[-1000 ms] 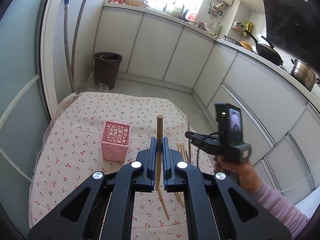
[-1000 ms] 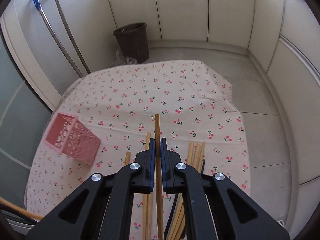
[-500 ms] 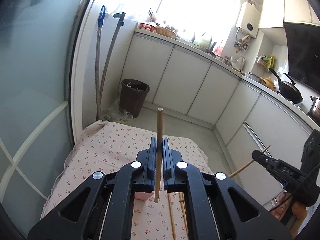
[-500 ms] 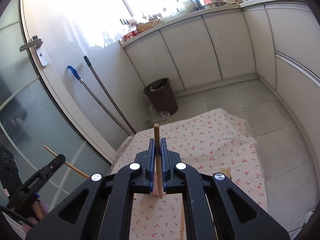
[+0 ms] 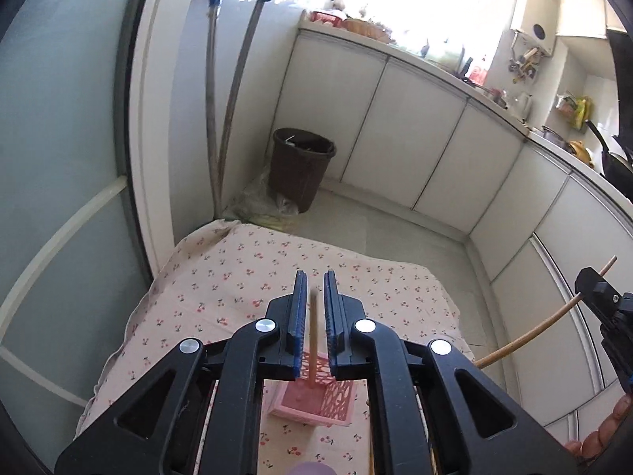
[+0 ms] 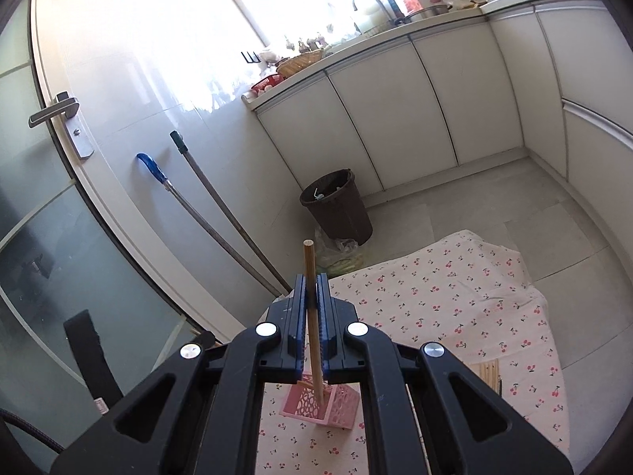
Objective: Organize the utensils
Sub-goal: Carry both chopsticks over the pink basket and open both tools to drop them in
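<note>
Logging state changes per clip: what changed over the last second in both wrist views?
The left tongs opened, letting their wooden chopstick go into the pink perforated plastic basket. Both tongs rose off the cherry-print tablecloth to above the basket. Unchanged: the right tongs stay shut on their wooden chopstick; basket and loose chopsticks unmoved.

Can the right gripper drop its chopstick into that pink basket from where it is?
Probably yes: the right gripper holds its chopstick upright above the pink basket, whose top is open.

black two-finger left gripper (image 5: 315, 308) parted, pointing 12 o'clock; black two-finger right gripper (image 6: 312, 304) clamped on thin wooden chopstick (image 6: 311, 301), near upright.
</note>
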### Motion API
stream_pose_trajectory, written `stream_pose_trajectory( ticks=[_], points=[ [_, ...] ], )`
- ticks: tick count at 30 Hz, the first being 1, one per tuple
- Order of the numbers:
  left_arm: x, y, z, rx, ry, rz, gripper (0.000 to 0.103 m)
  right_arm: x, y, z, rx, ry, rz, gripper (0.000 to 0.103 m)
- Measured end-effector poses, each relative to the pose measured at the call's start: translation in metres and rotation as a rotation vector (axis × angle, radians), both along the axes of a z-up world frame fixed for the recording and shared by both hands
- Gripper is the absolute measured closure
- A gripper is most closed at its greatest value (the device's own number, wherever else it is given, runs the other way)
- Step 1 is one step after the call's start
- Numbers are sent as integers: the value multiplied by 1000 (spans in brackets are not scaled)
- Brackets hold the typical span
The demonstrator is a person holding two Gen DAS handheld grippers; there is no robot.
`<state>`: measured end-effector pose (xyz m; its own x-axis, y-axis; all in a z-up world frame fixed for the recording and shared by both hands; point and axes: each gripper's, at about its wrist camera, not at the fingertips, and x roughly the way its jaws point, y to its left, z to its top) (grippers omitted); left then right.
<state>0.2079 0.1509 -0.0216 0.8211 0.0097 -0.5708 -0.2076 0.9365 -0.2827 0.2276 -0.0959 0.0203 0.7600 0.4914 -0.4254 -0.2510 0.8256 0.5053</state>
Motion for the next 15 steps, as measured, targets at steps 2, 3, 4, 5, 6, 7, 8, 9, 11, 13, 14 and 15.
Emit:
stream_pose_trajectory(
  ticks=[2, 3, 4, 5, 6, 7, 8, 9, 11, 13, 14, 15],
  points=[
    [-10, 11, 8, -29, -27, 40, 86, 2, 7, 0, -23, -10, -5, 97],
    [-19, 17, 16, -47, -49, 66, 77, 3, 10, 0, -33, -16, -11, 97],
    [-27, 22, 23, -64, -69, 85, 68, 3, 12, -2, -37, -18, -16, 97],
    [-37, 28, 29, -89, -96, 110, 64, 5, 15, -3, -40, -16, -17, 97],
    [-46, 33, 35, -117, -124, 136, 59, 6, 17, -5, -45, -14, -18, 97],
    [-56, 38, 40, -141, -148, 157, 57, 8, 20, -7, -52, -10, -17, 97],
    [-62, 42, 43, -153, -161, 161, 57, 9, 24, -9, -57, -5, -18, 97],
    [-67, 44, 47, -153, -167, 160, 57, 10, 26, -12, -63, -1, -20, 97],
    [-72, 45, 52, -150, -168, 163, 57, 12, 33, -15, -74, 1, -25, 97],
    [-73, 44, 51, -156, -156, 153, 56, 14, 38, -20, -67, 6, -24, 97],
    [-71, 42, 50, -150, -139, 144, 56, 16, 41, -23, -64, 9, -16, 97],
    [-69, 39, 47, -141, -123, 135, 56, 18, 44, -27, -60, 15, -8, 94]
  ],
)
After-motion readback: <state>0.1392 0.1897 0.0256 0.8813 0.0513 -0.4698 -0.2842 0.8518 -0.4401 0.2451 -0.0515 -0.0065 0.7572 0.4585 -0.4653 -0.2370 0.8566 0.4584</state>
